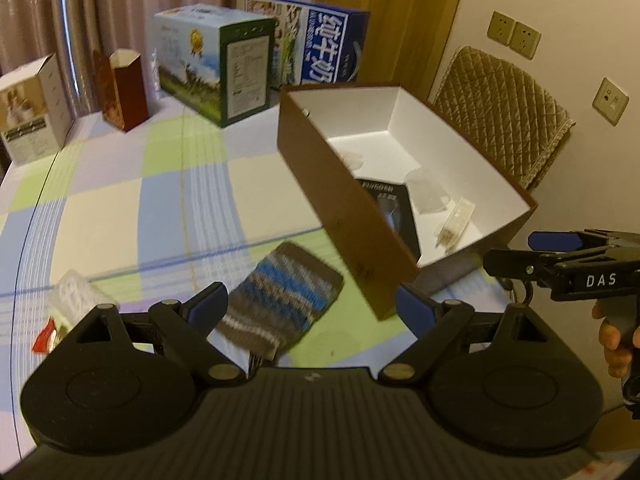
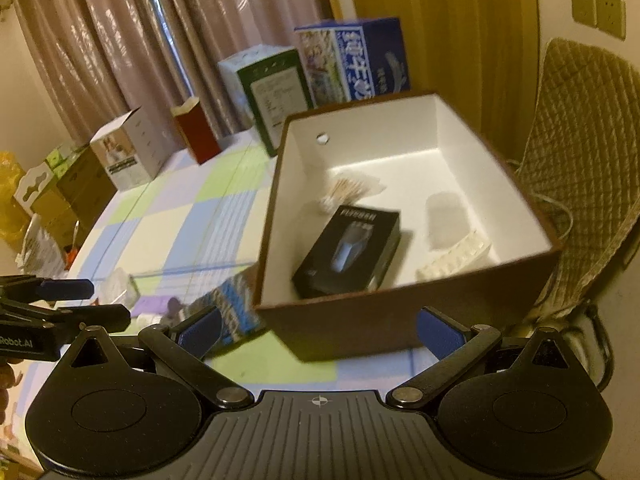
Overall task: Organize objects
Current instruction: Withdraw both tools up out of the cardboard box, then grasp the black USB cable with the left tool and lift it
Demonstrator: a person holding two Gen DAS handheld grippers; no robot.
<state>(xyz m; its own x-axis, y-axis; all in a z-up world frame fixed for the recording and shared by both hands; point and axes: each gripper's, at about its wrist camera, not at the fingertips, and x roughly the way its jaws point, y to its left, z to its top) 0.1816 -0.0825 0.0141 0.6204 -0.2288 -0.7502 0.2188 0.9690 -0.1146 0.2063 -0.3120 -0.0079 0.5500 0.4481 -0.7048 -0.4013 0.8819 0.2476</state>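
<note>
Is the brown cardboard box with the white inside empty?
No. The brown cardboard box holds a black carton, cotton swabs and small pale items.

Both wrist cameras look steeply down, close, sharing the brown box [image 1: 352, 216].

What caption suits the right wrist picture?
Open right gripper faces a brown box holding a black carton; striped knitted pouch lies beside it.

A big brown box [image 2: 360, 320] with white insides sits open on the checked desk [image 1: 120, 208]. Inside lie a small black box [image 2: 348, 252], a bunch of cotton sticks [image 2: 348, 192], a clear bag [image 2: 444, 216] and a white plastic strip [image 2: 456, 256]. A striped knitted pouch [image 1: 280, 300], brown, blue and white, lies flat just beside the brown box.
</note>
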